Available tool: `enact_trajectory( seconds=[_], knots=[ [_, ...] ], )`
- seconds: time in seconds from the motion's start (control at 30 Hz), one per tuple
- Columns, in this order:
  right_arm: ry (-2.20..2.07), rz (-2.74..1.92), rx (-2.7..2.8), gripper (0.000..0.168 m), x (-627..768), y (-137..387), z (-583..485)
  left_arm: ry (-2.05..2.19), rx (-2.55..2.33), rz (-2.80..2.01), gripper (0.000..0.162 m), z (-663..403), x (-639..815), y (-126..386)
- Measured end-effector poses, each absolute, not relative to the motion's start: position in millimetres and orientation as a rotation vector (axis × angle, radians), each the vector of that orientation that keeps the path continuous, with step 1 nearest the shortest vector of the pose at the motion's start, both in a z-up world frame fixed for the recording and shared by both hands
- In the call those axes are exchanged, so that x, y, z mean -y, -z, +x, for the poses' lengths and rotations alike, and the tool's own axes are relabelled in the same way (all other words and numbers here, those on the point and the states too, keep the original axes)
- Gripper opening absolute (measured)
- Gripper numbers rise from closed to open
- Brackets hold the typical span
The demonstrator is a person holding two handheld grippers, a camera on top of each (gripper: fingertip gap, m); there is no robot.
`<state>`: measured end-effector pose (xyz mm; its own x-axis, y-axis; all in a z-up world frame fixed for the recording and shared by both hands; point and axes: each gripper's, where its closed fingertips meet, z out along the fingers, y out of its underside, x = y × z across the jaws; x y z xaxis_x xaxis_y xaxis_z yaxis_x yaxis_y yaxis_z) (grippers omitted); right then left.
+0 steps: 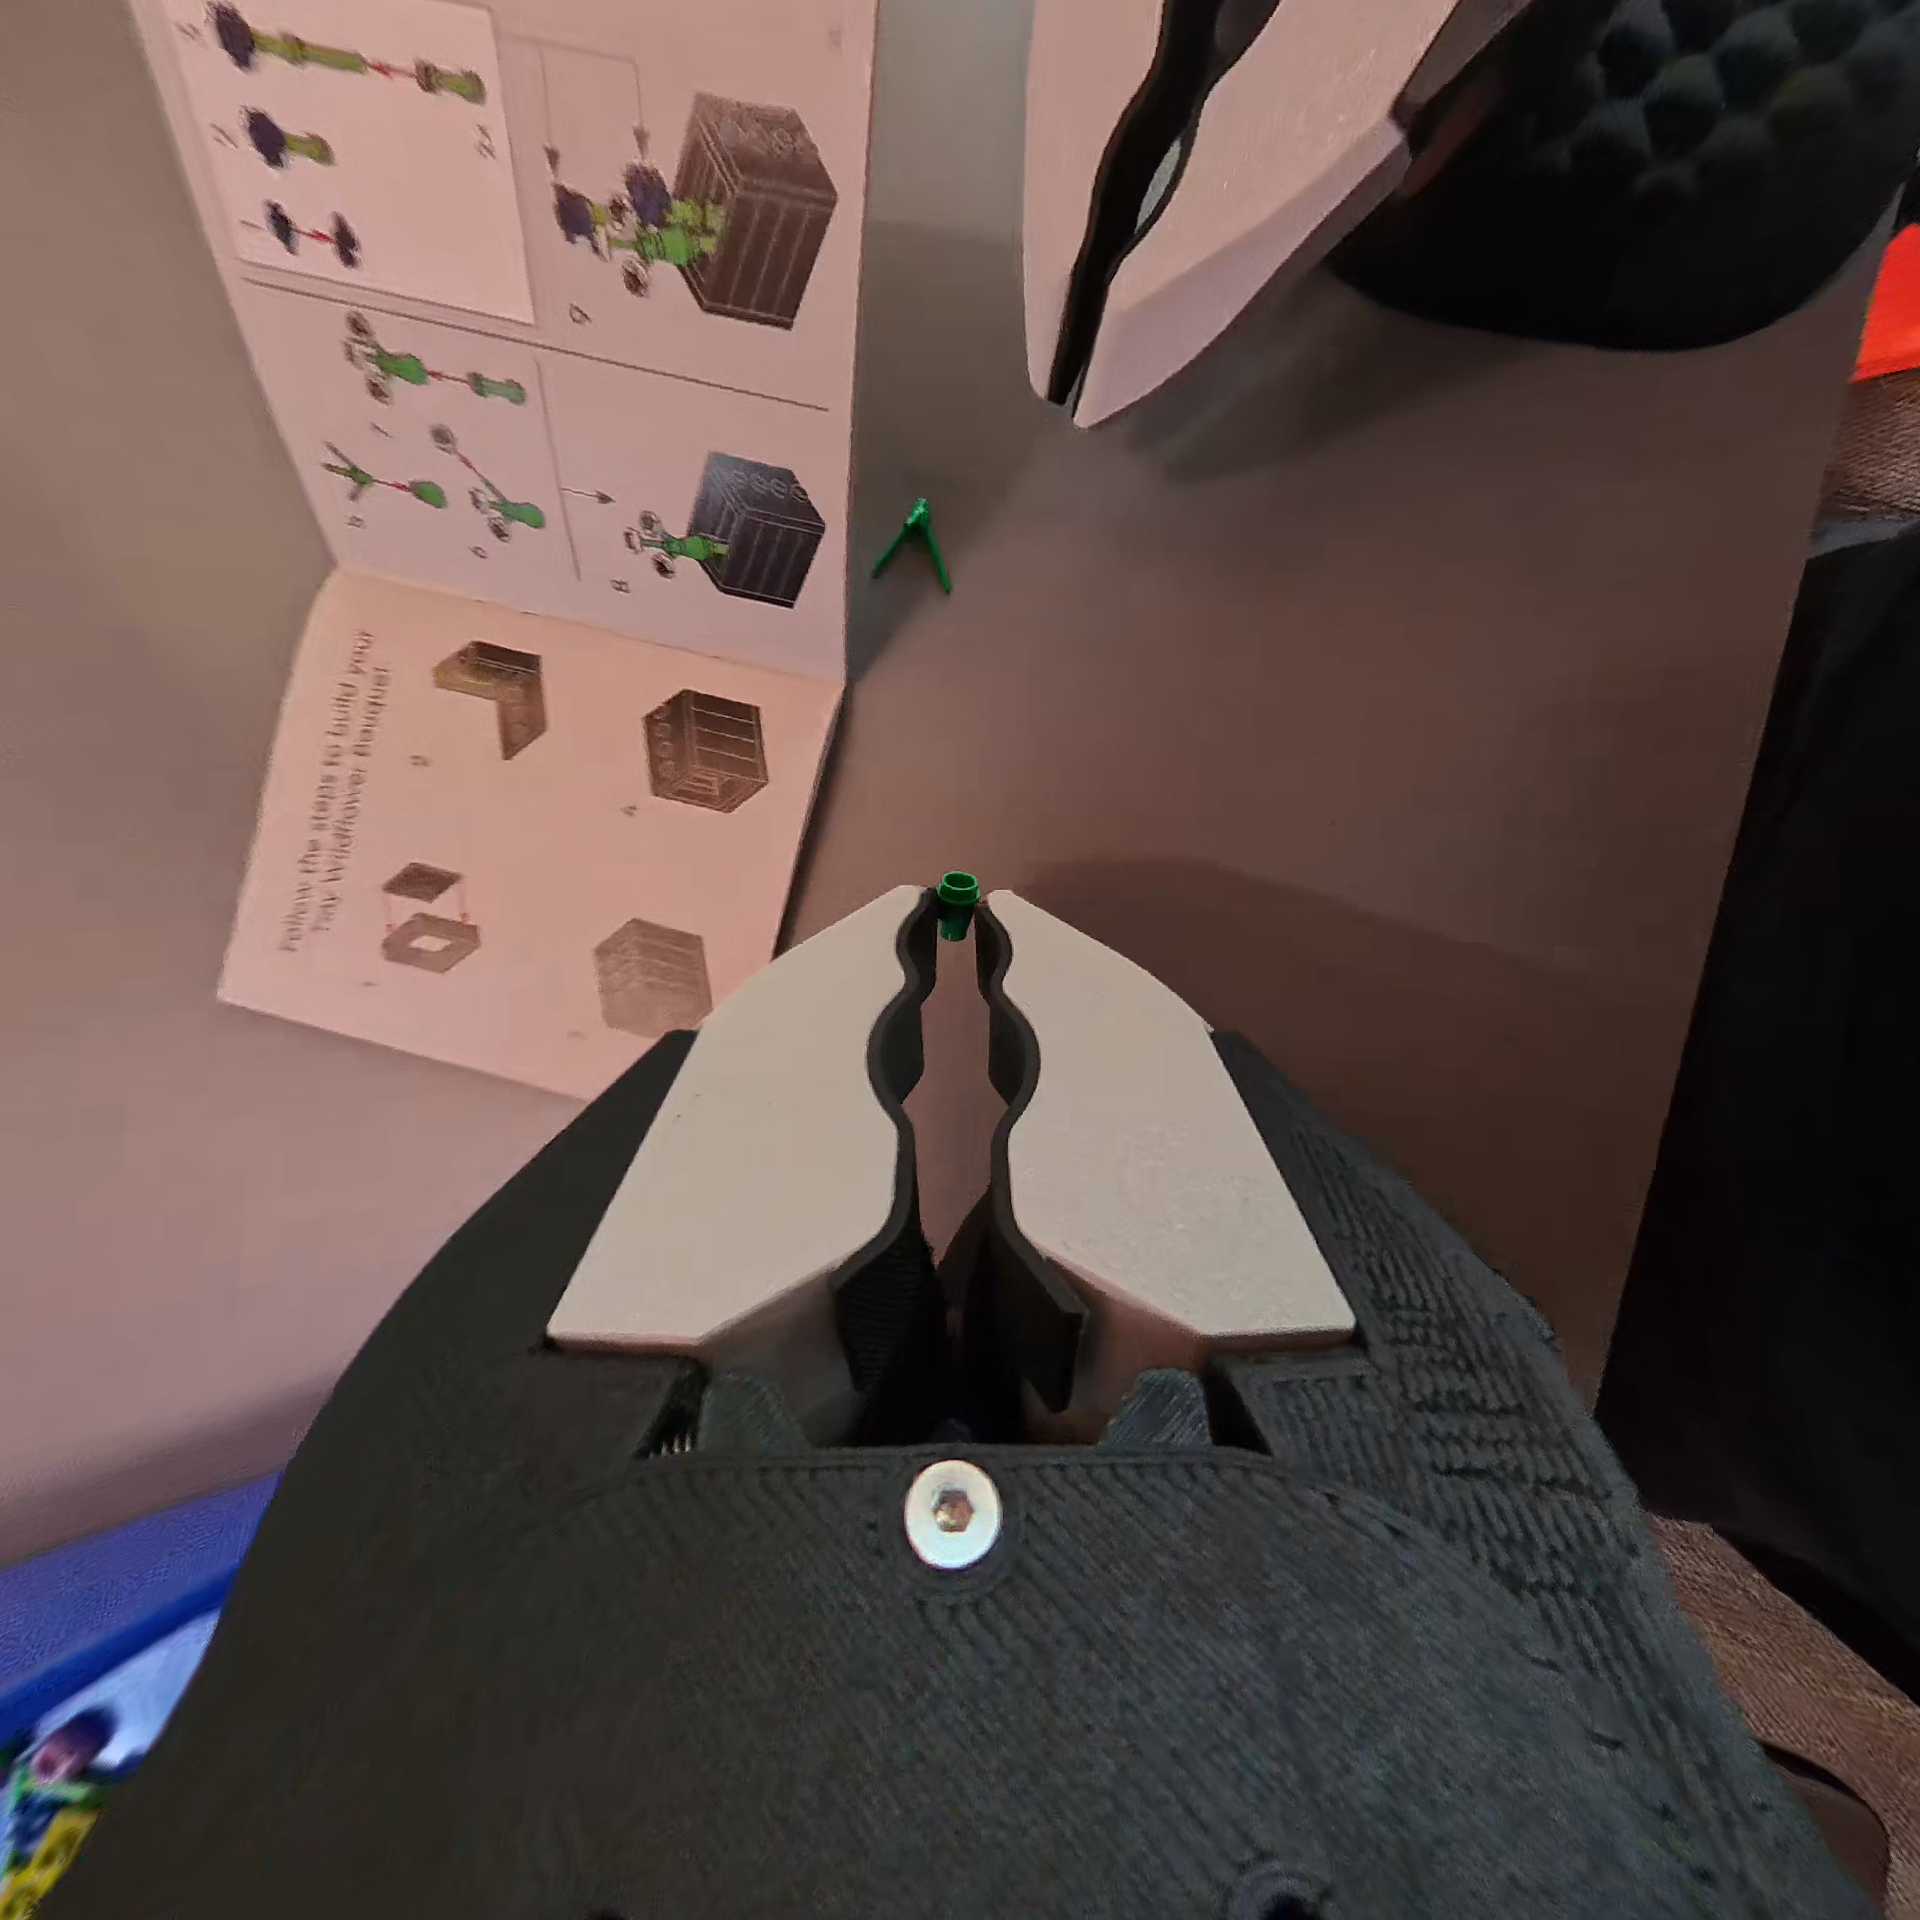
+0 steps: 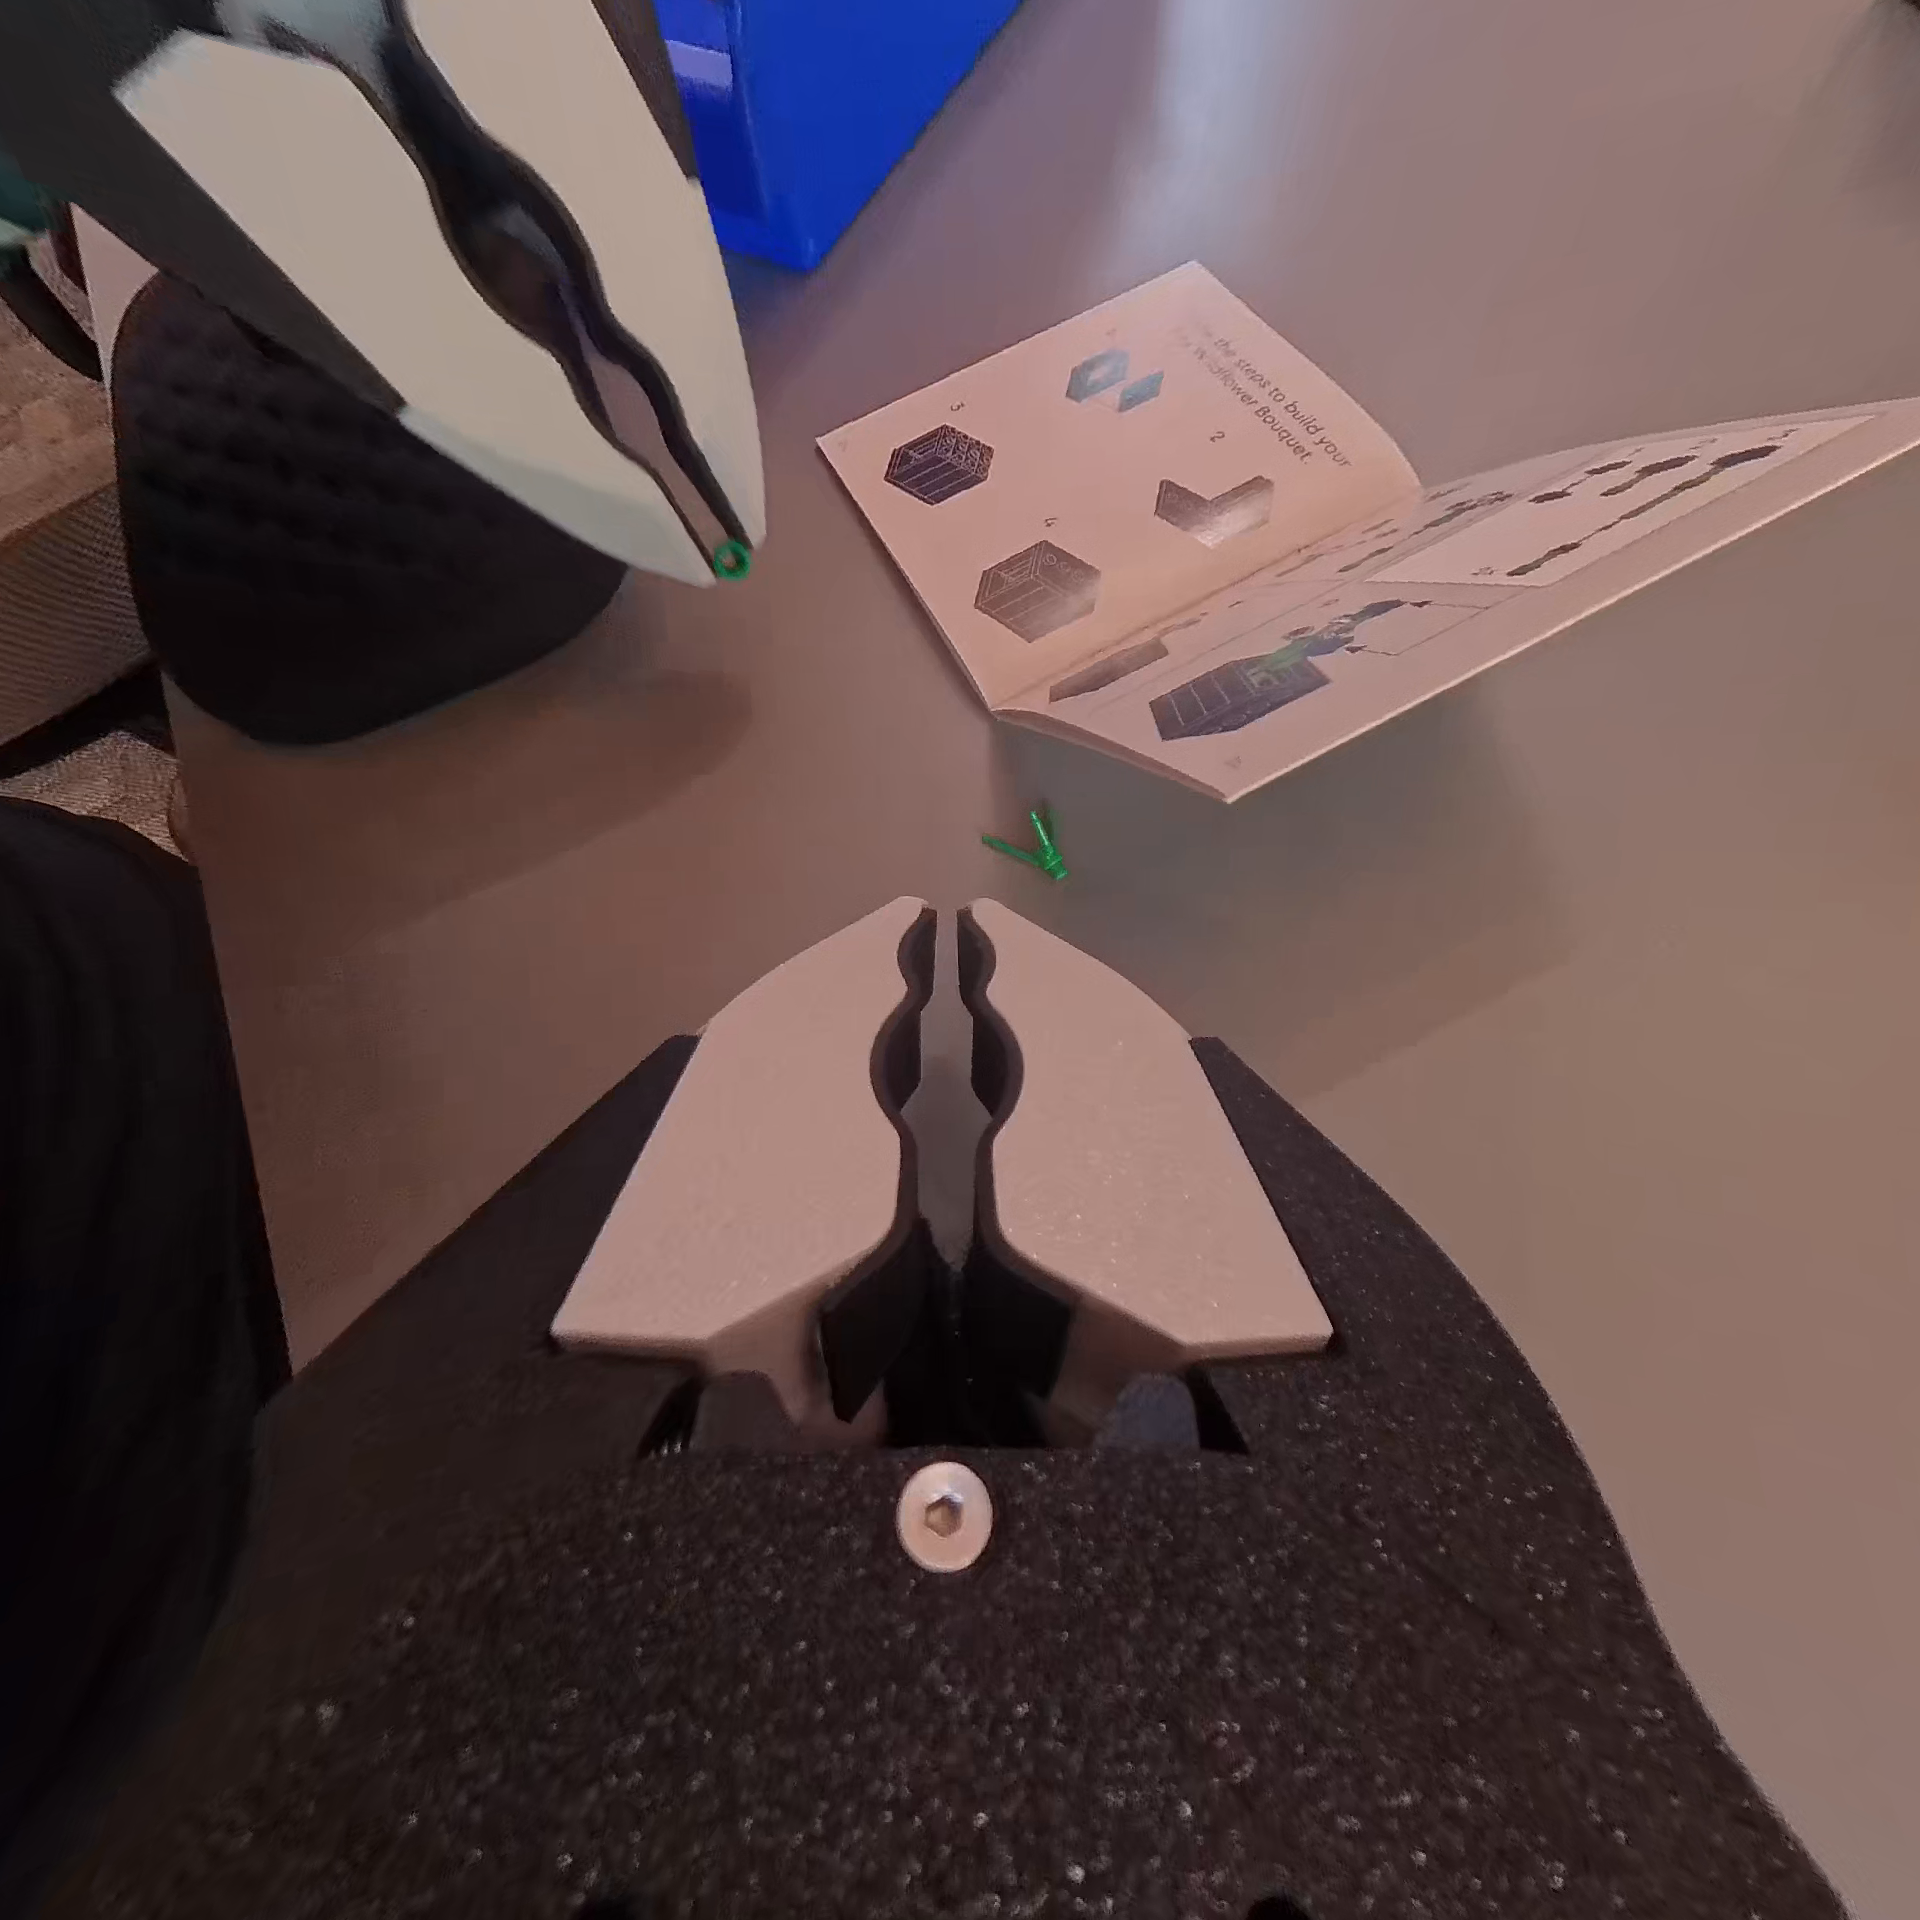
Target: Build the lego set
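Left gripper (image 1: 958, 909) jaws pinch a small green stud piece (image 1: 957, 902); right gripper (image 2: 945, 914) jaws nearly closed, empty, green forked stem (image 2: 1031, 844) lying on the counter (image 2: 1455, 1143) just ahead-right, nearer the right.

A tiny green round stud piece (image 1: 958, 902), open end up, sits pinched at the very tips of the left gripper (image 1: 956, 914). A green forked stem piece (image 2: 1031, 844) lies flat on the grey worktop (image 2: 1455, 1039), at about one o'clock from the right gripper (image 2: 945, 914), just beside the open instruction booklet (image 2: 1143, 540).
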<state>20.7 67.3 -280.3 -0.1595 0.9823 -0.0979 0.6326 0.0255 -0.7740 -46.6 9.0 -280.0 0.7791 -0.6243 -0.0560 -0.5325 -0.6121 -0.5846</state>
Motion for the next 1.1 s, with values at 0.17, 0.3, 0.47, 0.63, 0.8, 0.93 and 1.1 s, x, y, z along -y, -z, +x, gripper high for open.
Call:
enact_trajectory(
  seconds=[0.17, 0.3, 0.47, 0.63, 0.8, 0.93, 1.1],
  knots=[
    [-0.988, -1.647, 1.831, 0.005, -66, 282, 22, 0.268, -0.898, -2.433, 0.007, -41, -12, 297],
    [-0.988, -1.654, 1.827, 0.006, -67, 283, 22, 0.295, -0.92, -2.447, 0.007, -37, -13, 300],
    [-0.992, -1.655, 1.832, 0.006, -67, 283, 22, 0.324, -0.921, -2.471, 0.007, -35, -11, 305],
    [-0.983, -1.659, 1.839, 0.007, -67, 284, 22, 0.353, -0.946, -2.486, 0.015, -33, -6, 309],
    [-0.972, -1.664, 1.847, 0.007, -66, 285, 22, 0.382, -0.938, -2.472, 0.025, -31, -5, 307],
    [-0.964, -1.607, 1.851, 0.009, -67, 281, 18, 0.429, -0.853, -2.278, 0.031, -30, -18, 286],
    [-0.854, -1.47, 1.87, 0.015, -72, 278, 3, 0.65, -0.698, -1.871, 0.031, -21, -26, 241]
  ],
)
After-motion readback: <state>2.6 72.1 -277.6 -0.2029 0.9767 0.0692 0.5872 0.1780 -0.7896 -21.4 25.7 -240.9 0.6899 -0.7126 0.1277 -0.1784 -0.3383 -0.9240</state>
